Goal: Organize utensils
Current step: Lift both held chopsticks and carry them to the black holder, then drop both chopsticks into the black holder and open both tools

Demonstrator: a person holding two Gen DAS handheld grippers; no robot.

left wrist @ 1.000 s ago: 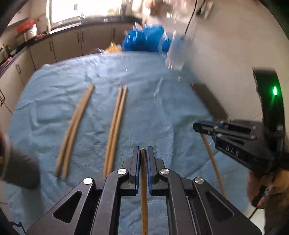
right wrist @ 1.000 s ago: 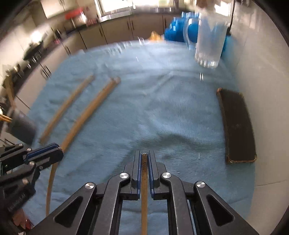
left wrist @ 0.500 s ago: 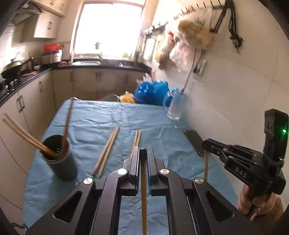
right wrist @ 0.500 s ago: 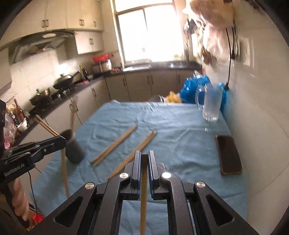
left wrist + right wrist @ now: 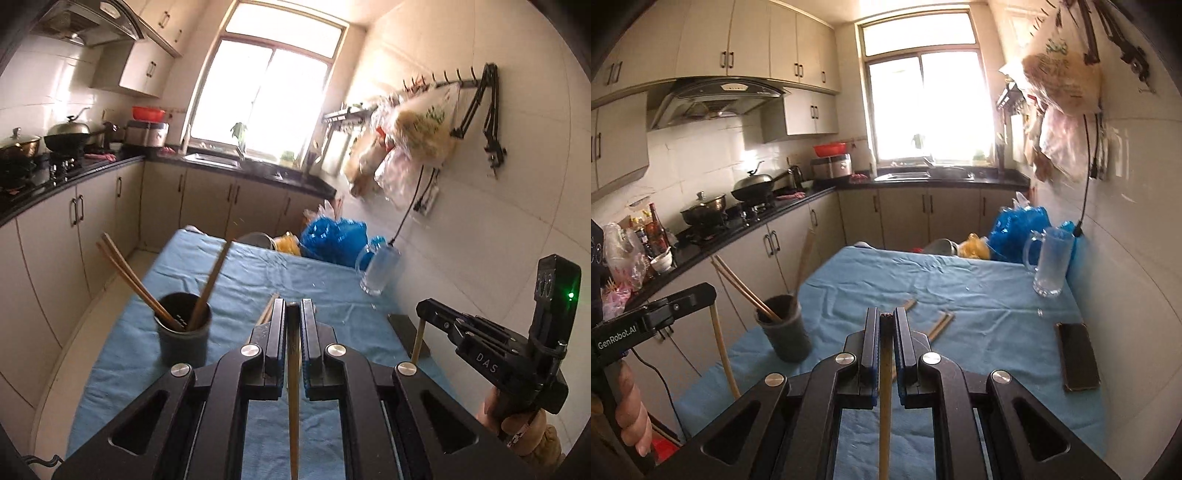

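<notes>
A single wooden chopstick (image 5: 293,387) is pinched between the pressed-together jaws of the left gripper (image 5: 293,314), at lower center of the left wrist view, its length running down out of the frame. In the right wrist view the right gripper (image 5: 885,321) likewise pinches one chopstick (image 5: 884,398) at lower center. Each gripper also appears in the other's view: the right gripper (image 5: 424,314) at the right edge with its stick hanging below the tips, the left gripper (image 5: 701,295) at the left edge with a stick hanging down, a person's hand (image 5: 631,417) beneath it.

Left of center stands a dark cup (image 5: 785,332) near the left edge of the blue-clothed surface (image 5: 979,295), with three chopsticks leaning out of it. Two pairs of chopsticks (image 5: 940,325) lie flat on the cloth just beyond the right gripper's tips, partly hidden by it. The middle of the cloth is open between the cup and the right side.

Along the right edge, by the tiled wall, lie one dark phone (image 5: 1076,356) and, farther back, one clear glass mug (image 5: 1051,264). Blue plastic bags (image 5: 1015,227) and a yellow bag crowd the far right corner. Beyond the left edge, a floor aisle separates the surface from cabinets.
</notes>
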